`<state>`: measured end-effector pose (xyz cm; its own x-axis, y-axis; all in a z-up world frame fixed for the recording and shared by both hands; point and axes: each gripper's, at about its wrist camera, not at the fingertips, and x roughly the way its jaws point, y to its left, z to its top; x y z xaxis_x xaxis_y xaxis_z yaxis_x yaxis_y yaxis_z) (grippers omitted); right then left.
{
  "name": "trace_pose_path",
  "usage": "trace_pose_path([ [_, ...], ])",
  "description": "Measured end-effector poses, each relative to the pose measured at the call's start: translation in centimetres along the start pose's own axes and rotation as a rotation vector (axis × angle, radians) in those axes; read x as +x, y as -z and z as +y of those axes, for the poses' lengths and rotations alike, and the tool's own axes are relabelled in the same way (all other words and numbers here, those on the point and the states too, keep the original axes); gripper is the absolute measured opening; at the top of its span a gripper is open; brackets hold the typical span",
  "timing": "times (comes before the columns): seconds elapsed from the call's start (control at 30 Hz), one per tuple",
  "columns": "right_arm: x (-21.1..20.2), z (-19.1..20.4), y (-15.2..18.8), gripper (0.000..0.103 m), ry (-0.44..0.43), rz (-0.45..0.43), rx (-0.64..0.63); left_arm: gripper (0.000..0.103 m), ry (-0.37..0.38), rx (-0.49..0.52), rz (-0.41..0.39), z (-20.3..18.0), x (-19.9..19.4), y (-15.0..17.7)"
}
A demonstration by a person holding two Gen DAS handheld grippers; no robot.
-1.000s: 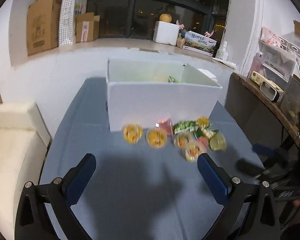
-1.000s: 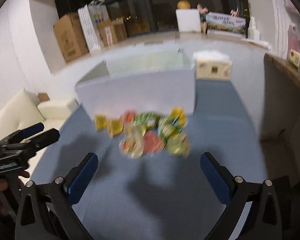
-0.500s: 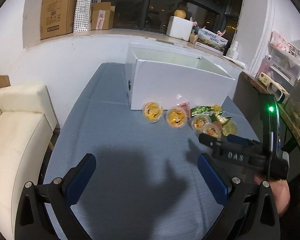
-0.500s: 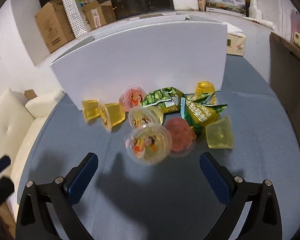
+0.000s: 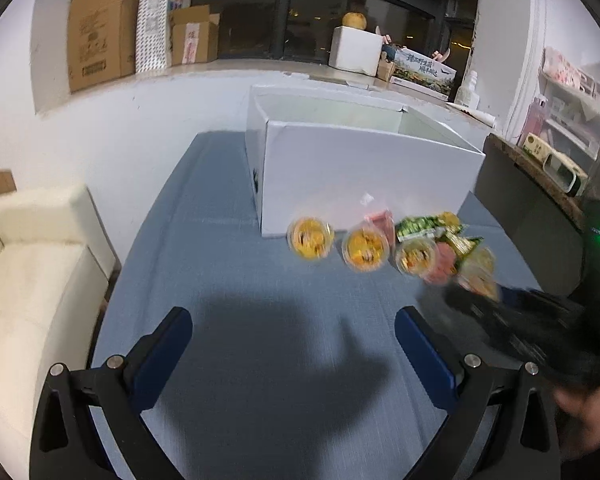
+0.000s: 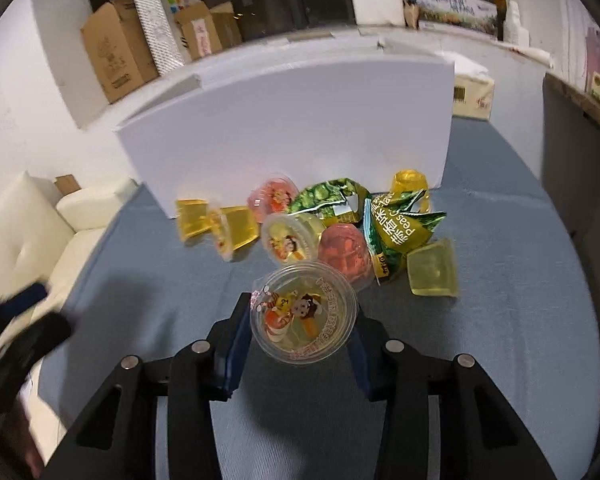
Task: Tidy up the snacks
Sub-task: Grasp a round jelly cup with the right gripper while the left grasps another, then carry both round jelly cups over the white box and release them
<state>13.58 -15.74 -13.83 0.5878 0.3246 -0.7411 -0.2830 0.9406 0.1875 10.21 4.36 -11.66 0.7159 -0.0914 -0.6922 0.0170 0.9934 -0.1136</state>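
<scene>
Early stage: the snack pile [image 6: 340, 224] is left mid-frame on the table [image 6: 520, 320], before the white box [image 6: 292, 128]. Right gripper [image 6: 300, 344] is closing around one jelly cup [image 6: 304, 316], lower centre. Left gripper [image 5: 292, 344] is spread, empty.

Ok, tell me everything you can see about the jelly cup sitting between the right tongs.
The jelly cup is a round, clear plastic tub with a printed cartoon film lid, yellowish jelly and fruit pieces inside. It is tipped so the lid faces the camera, nearest of the snack pile on the blue tablecloth. The right tongs are closing on it, blue pads at both sides.
</scene>
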Motion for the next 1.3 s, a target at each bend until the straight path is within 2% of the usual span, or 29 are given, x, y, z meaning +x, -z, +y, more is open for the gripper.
trace_pose_path([
  [0.17,-3.5,-0.4,1.8,0.047,-0.035,-0.019,0.013,0.103,-0.052,0.023,0.022,0.0,3.6,-2.7],
  [0.27,-5.1,-0.9,2.7,0.047,-0.051,-0.036,0.025,0.103,-0.042,0.027,0.054,0.0,5.9,-3.7],
  [0.37,-5.8,-1.3,2.8,0.047,-0.055,-0.048,0.026,0.103,-0.039,0.025,0.089,-0.2,8.1,-4.3],
  [0.53,-6.0,-1.9,2.6,0.047,-0.061,-0.058,0.042,0.102,-0.074,-0.002,0.098,-0.5,10.1,-4.5],
  [0.67,-5.9,-2.0,2.7,0.047,-0.066,-0.055,0.044,0.075,-0.071,-0.001,0.140,-1.0,11.7,-4.7],
  [0.73,-5.9,-2.1,2.7,0.047,-0.070,-0.059,0.045,0.066,-0.036,-0.028,0.165,-0.7,12.6,-4.5],
  [0.8,-6.0,-2.3,2.7,0.047,-0.071,-0.061,0.047,0.051,-0.031,-0.020,0.143,-0.9,12.2,-4.4],
  [0.97,-6.0,-2.4,2.8,0.047,-0.078,-0.063,0.052,0.050,0.015,-0.022,0.117,-0.7,10.6,-3.6],
  [1.17,-6.3,-1.8,2.3,0.047,-0.090,-0.076,0.035,0.050,0.094,0.009,0.028,-1.2,4.7,-2.8],
  [1.3,-6.5,-1.4,1.0,0.047,-0.097,-0.094,0.019,0.050,0.119,0.041,-0.043,-2.3,0.8,-4.2],
])
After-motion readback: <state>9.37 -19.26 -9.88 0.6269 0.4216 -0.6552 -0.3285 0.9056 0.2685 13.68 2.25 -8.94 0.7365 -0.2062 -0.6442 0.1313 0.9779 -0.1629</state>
